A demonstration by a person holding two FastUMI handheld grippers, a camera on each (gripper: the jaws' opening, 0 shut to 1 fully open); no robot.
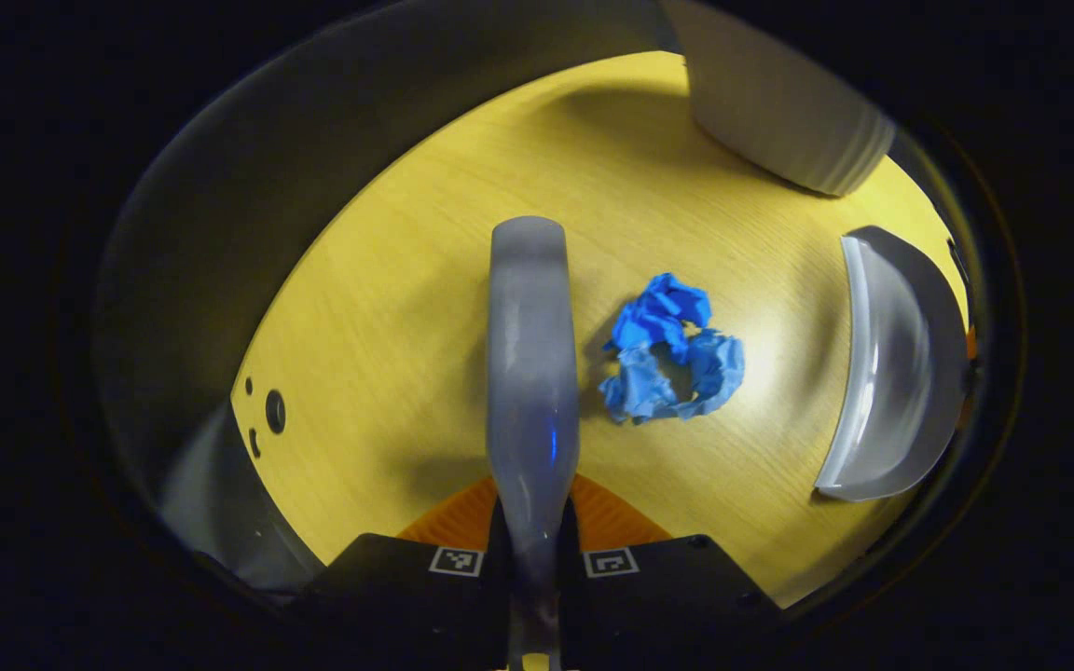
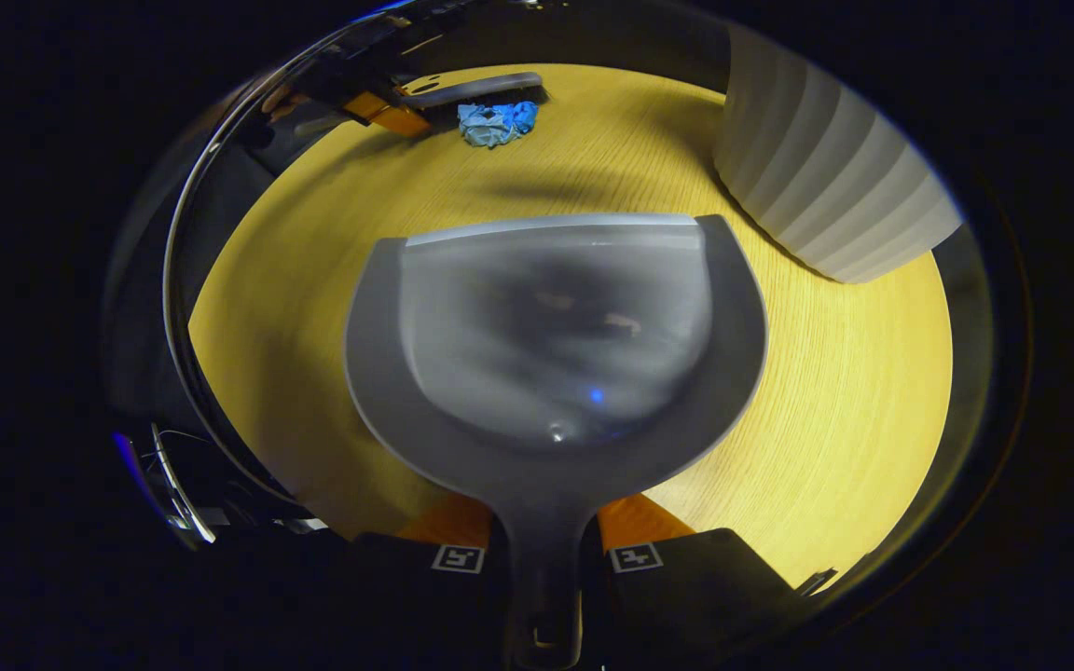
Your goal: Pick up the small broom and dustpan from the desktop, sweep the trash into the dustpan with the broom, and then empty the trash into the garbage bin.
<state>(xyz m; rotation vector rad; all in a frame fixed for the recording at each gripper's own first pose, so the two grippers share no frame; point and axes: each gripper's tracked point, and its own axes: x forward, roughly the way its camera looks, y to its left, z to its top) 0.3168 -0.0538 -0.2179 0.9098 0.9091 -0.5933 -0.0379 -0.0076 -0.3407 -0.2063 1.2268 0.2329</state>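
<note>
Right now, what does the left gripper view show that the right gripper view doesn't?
Left gripper view adds: small dark holes near the edge of the yellow wooden desktop. Right gripper view adds: the handle of the grey plastic dustpan, clamped in the right gripper. Shared: crumpled blue paper trash, grey broom held by the left gripper, ribbed white garbage bin.
</note>
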